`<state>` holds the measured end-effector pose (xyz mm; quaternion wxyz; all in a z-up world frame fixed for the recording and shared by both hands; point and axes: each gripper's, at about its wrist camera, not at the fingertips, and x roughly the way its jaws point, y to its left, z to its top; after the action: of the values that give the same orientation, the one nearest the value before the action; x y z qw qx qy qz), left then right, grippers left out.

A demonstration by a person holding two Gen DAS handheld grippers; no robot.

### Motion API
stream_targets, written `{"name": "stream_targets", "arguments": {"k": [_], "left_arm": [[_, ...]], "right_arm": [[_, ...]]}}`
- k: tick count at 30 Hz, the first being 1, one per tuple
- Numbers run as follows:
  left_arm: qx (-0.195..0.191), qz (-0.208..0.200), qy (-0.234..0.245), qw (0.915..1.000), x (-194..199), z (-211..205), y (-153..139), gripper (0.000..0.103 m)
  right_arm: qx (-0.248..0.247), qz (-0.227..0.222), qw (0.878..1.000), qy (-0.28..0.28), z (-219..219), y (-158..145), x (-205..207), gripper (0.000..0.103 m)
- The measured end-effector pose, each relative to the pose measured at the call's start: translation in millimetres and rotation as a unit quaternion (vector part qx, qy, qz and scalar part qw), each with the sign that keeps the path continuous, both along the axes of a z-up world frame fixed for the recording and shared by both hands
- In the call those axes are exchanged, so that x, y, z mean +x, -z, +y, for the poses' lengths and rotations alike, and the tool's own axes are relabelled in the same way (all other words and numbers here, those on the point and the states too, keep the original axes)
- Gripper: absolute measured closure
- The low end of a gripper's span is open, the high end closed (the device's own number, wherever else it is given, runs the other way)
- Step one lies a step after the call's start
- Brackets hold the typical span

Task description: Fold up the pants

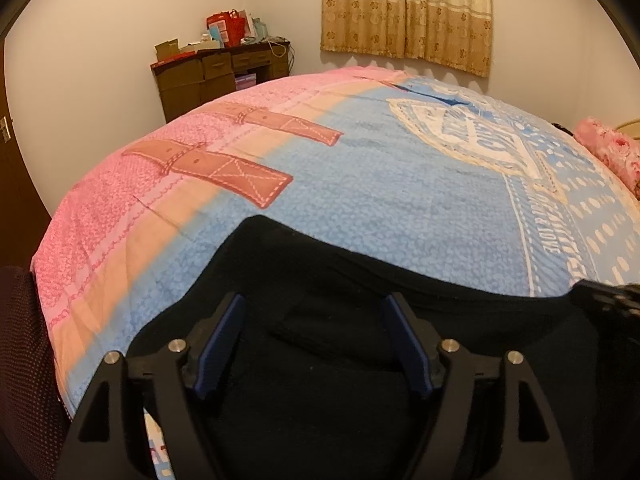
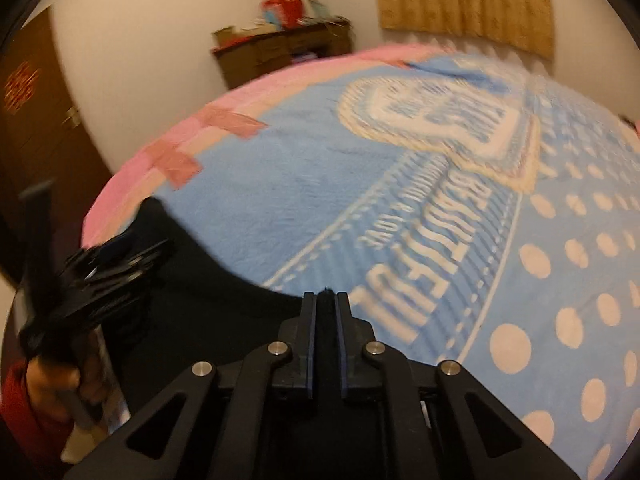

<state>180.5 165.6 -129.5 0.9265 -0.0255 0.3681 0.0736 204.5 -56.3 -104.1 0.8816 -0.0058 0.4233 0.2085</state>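
Note:
Black pants (image 1: 320,280) lie on the near edge of a bed with a pink and blue cover (image 1: 360,168). My left gripper (image 1: 316,312) is open, its blue-padded fingers (image 1: 224,336) spread just above the dark cloth with nothing between them. In the right wrist view my right gripper (image 2: 326,300) is shut on a thin edge of the black pants (image 2: 224,296), at the fabric's right side. The left gripper (image 2: 108,268) shows there too, blurred, at the far left over the pants. The right gripper's tip shows in the left wrist view (image 1: 612,296) at the right edge.
A dark wooden desk (image 1: 224,76) piled with boxes and bags stands against the far wall. Beige curtains (image 1: 408,12) hang behind the bed. A pink floral pillow (image 1: 612,152) lies at the right. A dark door (image 2: 32,120) is at the left.

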Motion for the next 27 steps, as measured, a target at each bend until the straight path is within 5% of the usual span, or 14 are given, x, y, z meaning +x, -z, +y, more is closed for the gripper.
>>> {"name": "stream_targets", "arguments": {"k": [5, 6, 9, 14, 19, 21, 23, 27], "left_arm": [[-0.013, 0.006, 0.013, 0.9998, 1, 6, -3, 0.026], [-0.031, 0.012, 0.014, 0.9994, 1, 11, -7, 0.026], [-0.065, 0.002, -0.004, 0.9978, -9, 23, -19, 0.025], [-0.045, 0.037, -0.025, 0.998, -8, 29, -1, 0.022], [-0.018, 0.038, -0.027, 0.9987, -7, 28, 1, 0.016], [-0.021, 0.043, -0.042, 0.998, -6, 31, 0, 0.016], [-0.027, 0.05, -0.065, 0.9963, -6, 37, -3, 0.016], [-0.027, 0.058, -0.108, 0.9921, -16, 35, -13, 0.016]], "right_arm": [[0.053, 0.006, 0.999, -0.008, -15, 9, 7, 0.087], [0.068, 0.013, 0.998, -0.001, -20, 8, 6, 0.079], [0.111, -0.006, 0.992, 0.055, -49, -13, -18, 0.077], [0.087, -0.076, 0.989, 0.097, -97, -37, -110, 0.065], [0.026, -0.023, 0.981, 0.192, -190, 0, -205, 0.065], [0.06, -0.018, 0.976, 0.21, -235, 9, -249, 0.066], [0.034, -0.013, 0.96, 0.278, -281, 7, -290, 0.065], [0.078, -0.043, 0.898, 0.432, -380, -10, -371, 0.065]]}}
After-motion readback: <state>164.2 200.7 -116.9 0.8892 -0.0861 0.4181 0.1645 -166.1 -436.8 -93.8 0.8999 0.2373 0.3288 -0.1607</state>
